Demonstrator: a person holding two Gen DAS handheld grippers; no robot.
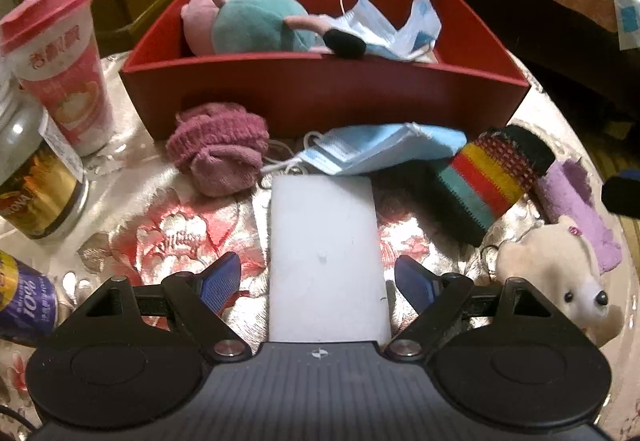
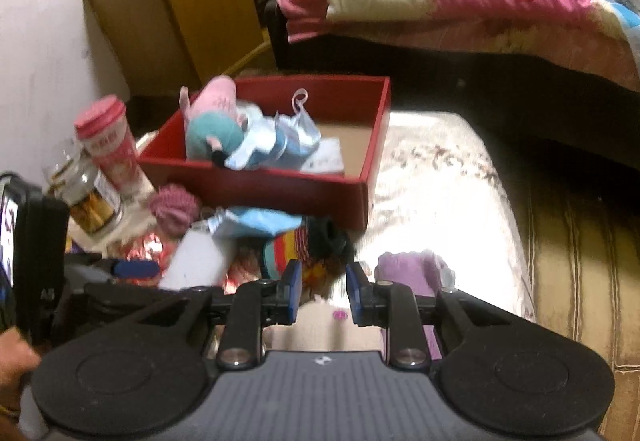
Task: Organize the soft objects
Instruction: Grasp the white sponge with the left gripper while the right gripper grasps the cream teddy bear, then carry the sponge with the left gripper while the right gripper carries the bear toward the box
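Your left gripper (image 1: 318,283) is showing black arms, blue ribbed pads (image 1: 222,281) and silver screws. Your right gripper (image 2: 322,291) is looking the same, wearing a small cross mark on its grey ribbed body.

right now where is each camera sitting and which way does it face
Left wrist: low over the floral tablecloth, facing the red rectangular box; its left gripper shows, jaws open around a white flat card.
Right wrist: higher, tilted down at the box and the bed behind; right gripper open above a cream plush dog, a hand at the left edge.
Shared: box, pink-and-teal plush pig, blue face mask, striped knit sock.
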